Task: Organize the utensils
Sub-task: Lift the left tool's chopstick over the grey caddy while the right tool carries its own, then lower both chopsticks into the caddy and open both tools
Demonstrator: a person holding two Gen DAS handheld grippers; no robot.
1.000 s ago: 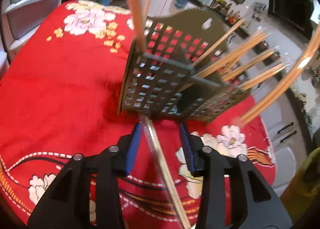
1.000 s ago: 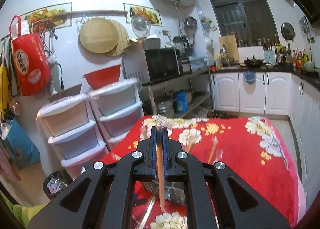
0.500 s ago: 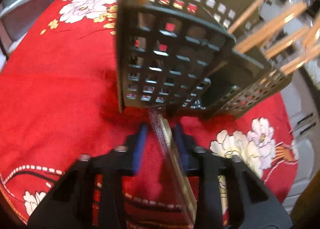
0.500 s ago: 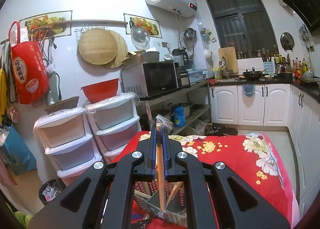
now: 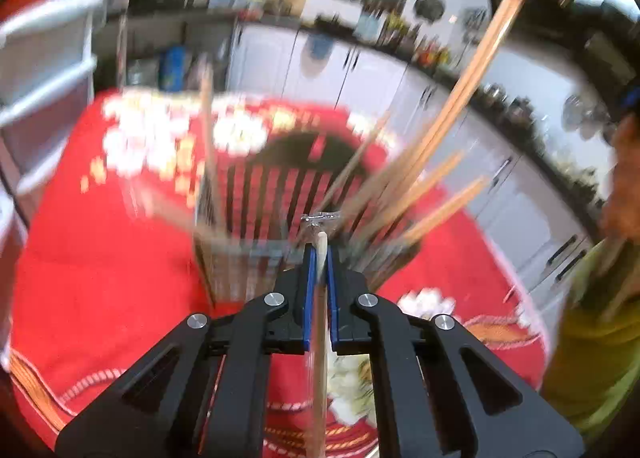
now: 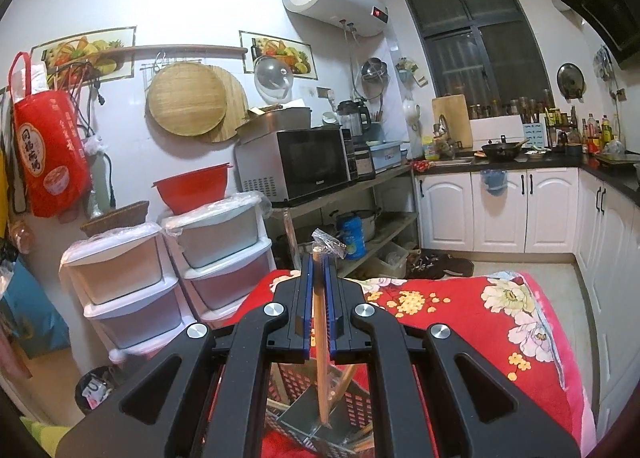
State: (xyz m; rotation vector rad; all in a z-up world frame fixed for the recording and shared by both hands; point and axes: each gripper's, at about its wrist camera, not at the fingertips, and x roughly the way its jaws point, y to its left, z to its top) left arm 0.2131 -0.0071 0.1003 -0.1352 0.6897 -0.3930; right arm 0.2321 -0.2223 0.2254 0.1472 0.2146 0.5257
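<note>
Left gripper [image 5: 319, 258] pressed together on a pale wrapped chopstick [image 5: 321, 248], clear film crinkled at its far tip. Right gripper [image 6: 319, 270] likewise pinching a wrapped wooden chopstick [image 6: 321, 358], hanging point-down between the blue pads [image 6: 306, 298], lower end just above a compartment of the dark perforated utensil holder [image 6: 308, 414] directly beneath the jaws. Same holder [image 5: 256, 218] just ahead of the left jaws, badly blurred, with a loose bundle of chopsticks [image 5: 440, 162] fanning up to the right and one single stick [image 5: 208, 138] upright at its left side; exact count lost to blur, at least five. Under both, a red cloth with white and yellow flowers [image 6: 472, 322]. Further left of the right jaws, two stacks of plastic drawers [image 6: 128, 290], three drawers each. Beyond, a microwave [image 6: 304, 166] on a metal rack, brand too small to read. Far left on the wall, a red bag [image 6: 48, 154] with Chinese writing. High up, a white water heater [image 6: 332, 2] with a red display, two food pictures, two round bamboo boards [image 6: 188, 98]. Farthest right, white cabinets [image 6: 500, 210] under a dark counter.
</note>
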